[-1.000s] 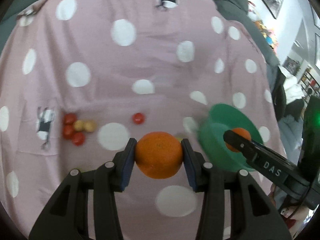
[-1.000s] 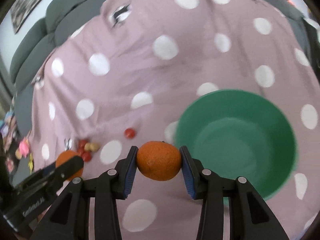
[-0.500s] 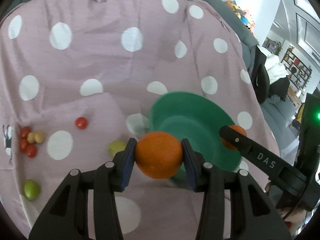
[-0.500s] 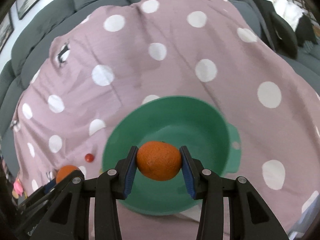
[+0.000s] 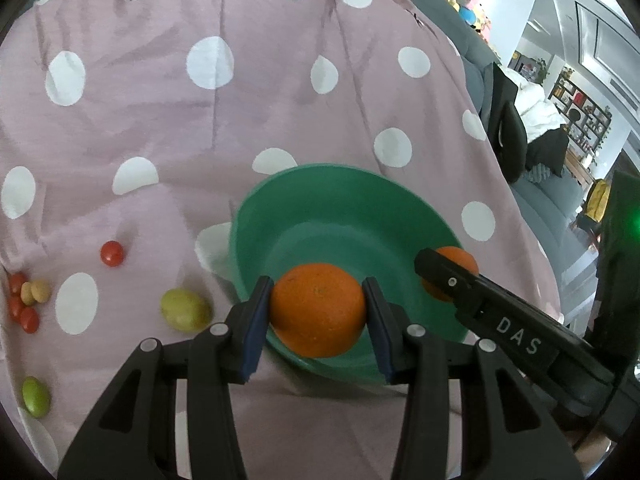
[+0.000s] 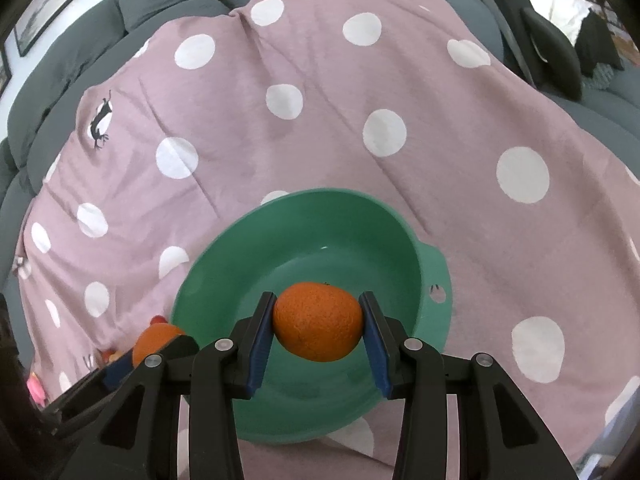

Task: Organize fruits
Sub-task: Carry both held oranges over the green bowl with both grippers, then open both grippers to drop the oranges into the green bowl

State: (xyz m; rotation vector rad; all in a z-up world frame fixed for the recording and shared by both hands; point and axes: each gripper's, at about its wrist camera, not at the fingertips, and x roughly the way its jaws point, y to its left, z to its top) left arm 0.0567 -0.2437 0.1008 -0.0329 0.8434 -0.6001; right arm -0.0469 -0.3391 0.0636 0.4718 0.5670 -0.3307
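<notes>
Left tongs (image 5: pixel 318 314) grip an orange (image 5: pixel 318 308) that hides the green bowl's (image 5: pixel 340 200) near rim; right tongs (image 6: pixel 318 326) clamp another orange (image 6: pixel 318 320). Only the left view shows loose small fruits (image 5: pixel 186 309) at lower left.

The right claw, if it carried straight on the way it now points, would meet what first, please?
Most likely the inside of the green bowl. The right claw is shut on an orange and angled down over the bowl's hollow, which looks empty; depth is hard to judge.
</notes>
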